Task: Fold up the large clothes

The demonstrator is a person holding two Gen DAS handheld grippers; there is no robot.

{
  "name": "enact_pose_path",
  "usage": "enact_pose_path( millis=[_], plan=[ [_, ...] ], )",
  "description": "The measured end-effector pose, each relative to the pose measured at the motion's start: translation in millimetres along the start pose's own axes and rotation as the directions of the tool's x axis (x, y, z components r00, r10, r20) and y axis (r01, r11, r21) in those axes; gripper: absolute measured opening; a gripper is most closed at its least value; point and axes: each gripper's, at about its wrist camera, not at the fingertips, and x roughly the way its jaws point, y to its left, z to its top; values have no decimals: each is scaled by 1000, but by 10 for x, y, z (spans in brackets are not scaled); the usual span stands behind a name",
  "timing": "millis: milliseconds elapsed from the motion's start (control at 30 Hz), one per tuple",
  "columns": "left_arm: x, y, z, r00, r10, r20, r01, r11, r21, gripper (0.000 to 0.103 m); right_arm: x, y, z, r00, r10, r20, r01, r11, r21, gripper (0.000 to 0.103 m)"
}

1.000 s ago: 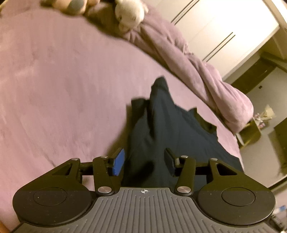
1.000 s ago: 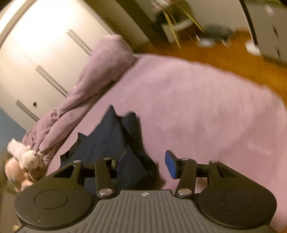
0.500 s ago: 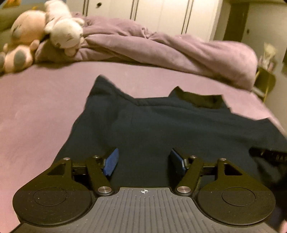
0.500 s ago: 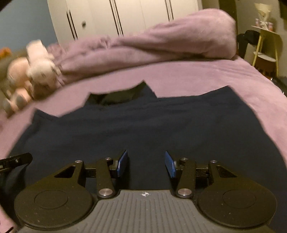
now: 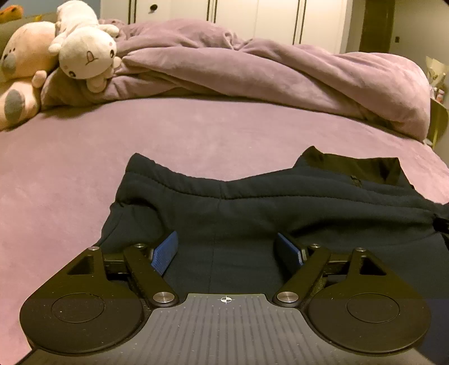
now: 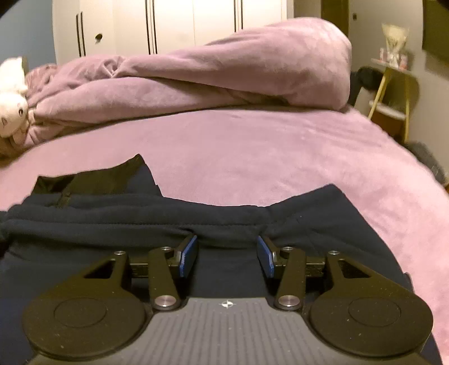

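Observation:
A dark navy garment [image 5: 252, 213] lies spread across the purple bed sheet [image 5: 140, 134], its ribbed edge and black-lined opening [image 5: 364, 168] toward the far side. My left gripper [image 5: 226, 241] hovers just over its near left part. Its jaws are opening wide, and the blue pads [image 5: 165, 252] stand clear of the cloth lying below them. In the right wrist view the same garment [image 6: 140, 221] bunches into a thick fold. My right gripper [image 6: 226, 241] is shut on that fold, with creases running out from both pads.
A rumpled purple duvet [image 5: 252, 70] runs along the far side of the bed. Plush toys [image 5: 84, 53] sit at its left end. White wardrobe doors [image 5: 252, 16] stand behind. A yellow-legged chair [image 6: 398, 92] stands off the bed's right edge.
Both grippers rolled level and came down toward the bed. The garment, bunched and hanging before, now lies spread on the sheet. My left jaws widened off the cloth; the right kept its grip.

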Motion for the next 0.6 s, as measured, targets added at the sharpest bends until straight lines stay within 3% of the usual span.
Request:
enact_pose_path(
  millis=[100, 200, 300, 433, 600],
  plan=[
    [-81, 0, 2, 1000, 4, -8, -4, 1000, 0, 85, -176, 90, -12, 999, -32, 12, 32, 999, -28, 52],
    [-185, -22, -35, 1000, 18, -10, -17, 999, 30, 89, -625, -29, -133, 999, 5, 54, -7, 999, 37, 53],
    [-297, -44, -79, 999, 34, -11, -33, 998, 61, 89, -1050, -214, -381, 997, -17, 80, 12, 998, 63, 53],
    [-421, -52, -137, 999, 47, -15, -46, 997, 67, 91, -1441, -452, -775, 990, -119, 75, 115, 992, 51, 53],
    [-616, -30, -202, 999, 49, -18, -48, 997, 64, 91, -1664, -590, -1045, 983, -169, 67, 167, 985, 31, 54]
  ],
)
